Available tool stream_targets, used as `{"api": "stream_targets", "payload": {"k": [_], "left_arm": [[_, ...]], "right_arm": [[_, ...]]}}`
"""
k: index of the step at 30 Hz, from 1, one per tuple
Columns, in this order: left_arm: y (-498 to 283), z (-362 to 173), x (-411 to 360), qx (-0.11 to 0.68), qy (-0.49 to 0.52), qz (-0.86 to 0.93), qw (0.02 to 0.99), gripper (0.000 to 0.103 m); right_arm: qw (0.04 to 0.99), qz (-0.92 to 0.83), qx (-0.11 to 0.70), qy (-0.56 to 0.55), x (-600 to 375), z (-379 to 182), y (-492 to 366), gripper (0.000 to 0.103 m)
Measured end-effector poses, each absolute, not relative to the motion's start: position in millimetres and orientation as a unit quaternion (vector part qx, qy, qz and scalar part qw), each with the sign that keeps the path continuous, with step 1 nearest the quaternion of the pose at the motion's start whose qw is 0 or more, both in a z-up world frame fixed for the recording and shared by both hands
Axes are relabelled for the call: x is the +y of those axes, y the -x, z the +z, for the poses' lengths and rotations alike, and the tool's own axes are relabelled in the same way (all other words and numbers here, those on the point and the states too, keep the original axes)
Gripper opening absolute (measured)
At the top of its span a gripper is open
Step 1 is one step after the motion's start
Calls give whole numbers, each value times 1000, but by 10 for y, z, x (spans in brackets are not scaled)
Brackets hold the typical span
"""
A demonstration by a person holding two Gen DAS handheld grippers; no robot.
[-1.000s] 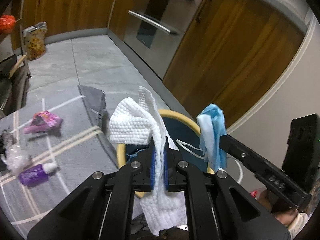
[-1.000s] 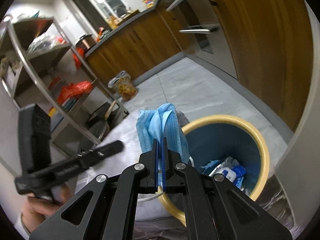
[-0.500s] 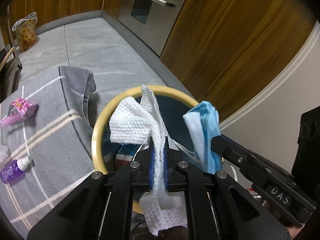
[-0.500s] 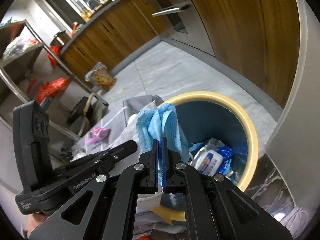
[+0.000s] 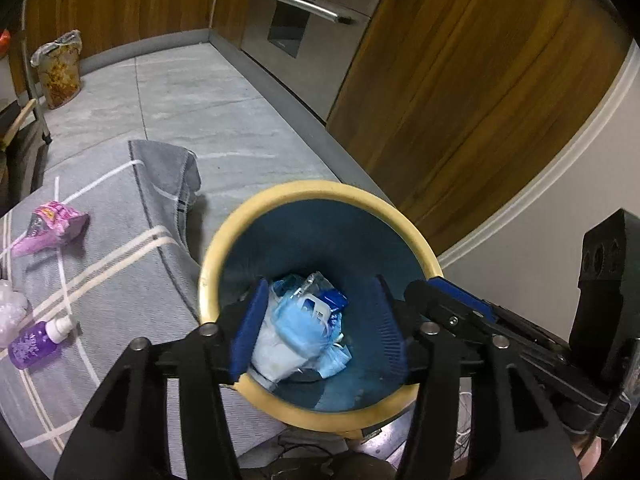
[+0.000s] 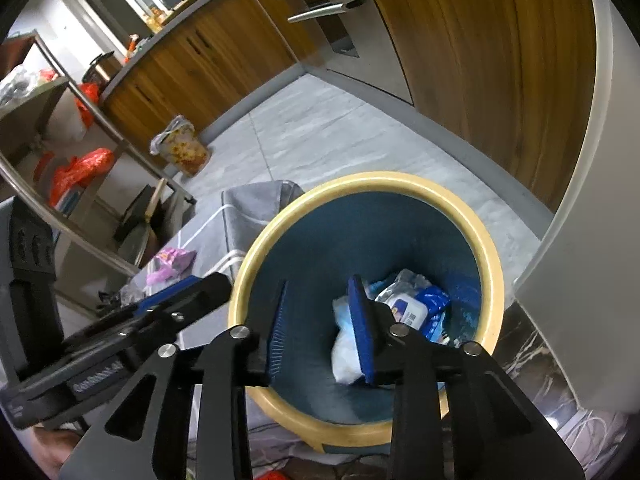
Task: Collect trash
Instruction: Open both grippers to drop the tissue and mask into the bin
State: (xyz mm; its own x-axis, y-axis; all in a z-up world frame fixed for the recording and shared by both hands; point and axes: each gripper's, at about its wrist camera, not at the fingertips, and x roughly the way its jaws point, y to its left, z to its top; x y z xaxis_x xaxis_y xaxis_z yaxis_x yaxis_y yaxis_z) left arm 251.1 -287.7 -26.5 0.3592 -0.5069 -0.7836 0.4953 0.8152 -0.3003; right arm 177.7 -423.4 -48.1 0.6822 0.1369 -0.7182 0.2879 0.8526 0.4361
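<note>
A blue bin with a yellow rim (image 5: 224, 248) (image 6: 486, 240) stands on the floor. Inside lie a blue face mask (image 5: 298, 330), a white cloth (image 5: 272, 354) (image 6: 346, 350) and a wipes packet (image 6: 416, 310). My left gripper (image 5: 318, 328) is open and empty just above the bin's mouth. My right gripper (image 6: 322, 326) is open and empty over the bin too, and shows at the right of the left wrist view (image 5: 460, 304). On the grey rug (image 5: 120, 280) lie a pink wrapper (image 5: 52, 226) (image 6: 170, 266), a purple spray bottle (image 5: 34, 342) and a clear plastic wad (image 5: 10, 308).
Wooden cabinets (image 5: 460, 92) and a steel oven front (image 5: 296, 12) run behind the bin. A white wall (image 6: 592, 240) stands at the right. A snack bag (image 5: 58, 68) sits on the tiled floor. A metal shelf rack (image 6: 60, 184) stands at the left.
Both grippers opened over the bin. The white cloth dropped from the left one and the blue mask from the right one; both now lie inside the bin.
</note>
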Motion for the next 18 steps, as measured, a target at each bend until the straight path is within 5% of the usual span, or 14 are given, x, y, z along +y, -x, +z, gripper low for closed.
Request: {"api": "stream_targets", "payload": {"k": [18], "left_arm": [[-2572, -159, -2424, 469, 22, -273, 840, 63]], "right_arm": [[884, -40, 370, -285, -4238, -391, -1757, 44]]}}
